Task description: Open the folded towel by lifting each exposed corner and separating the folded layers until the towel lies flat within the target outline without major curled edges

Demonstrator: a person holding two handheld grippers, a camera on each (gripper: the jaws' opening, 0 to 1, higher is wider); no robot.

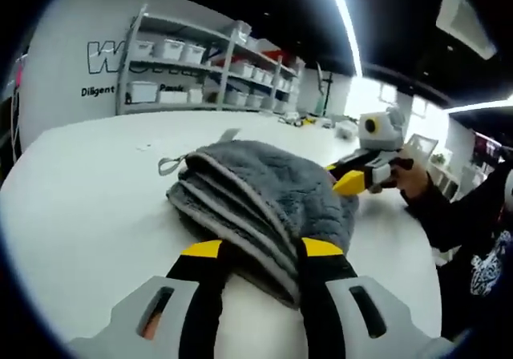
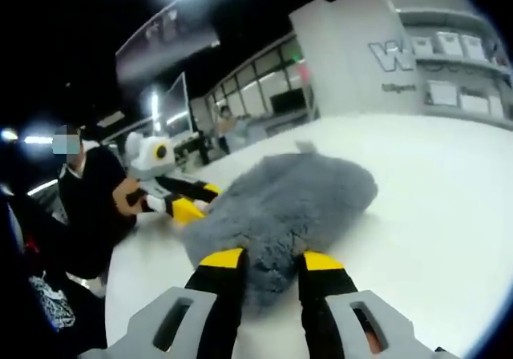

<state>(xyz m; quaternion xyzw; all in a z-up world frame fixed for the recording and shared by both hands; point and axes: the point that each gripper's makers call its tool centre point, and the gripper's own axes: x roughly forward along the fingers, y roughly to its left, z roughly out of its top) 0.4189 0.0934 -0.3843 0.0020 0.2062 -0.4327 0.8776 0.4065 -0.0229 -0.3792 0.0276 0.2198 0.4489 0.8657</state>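
Observation:
A grey plush towel (image 1: 264, 183) lies folded in several layers on the white table (image 1: 80, 207), a small hanging loop at its far left corner. My left gripper (image 1: 260, 248) is open, its yellow-tipped jaws standing either side of the towel's near folded edge. The right gripper (image 1: 343, 175) comes in from the right at the towel's far side, held by a hand. In the right gripper view the towel (image 2: 288, 199) is a fluffy mound; my right gripper (image 2: 271, 259) is open with the towel's near end between its jaws. The left gripper (image 2: 196, 199) sits at the towel's left end.
Wide bare tabletop (image 2: 433, 215) surrounds the towel. Shelves (image 1: 192, 62) with white bins stand against the back wall. A person in dark clothes (image 2: 88, 191) sits at the table's edge, holding the grippers. Small items (image 1: 309, 120) lie at the table's far end.

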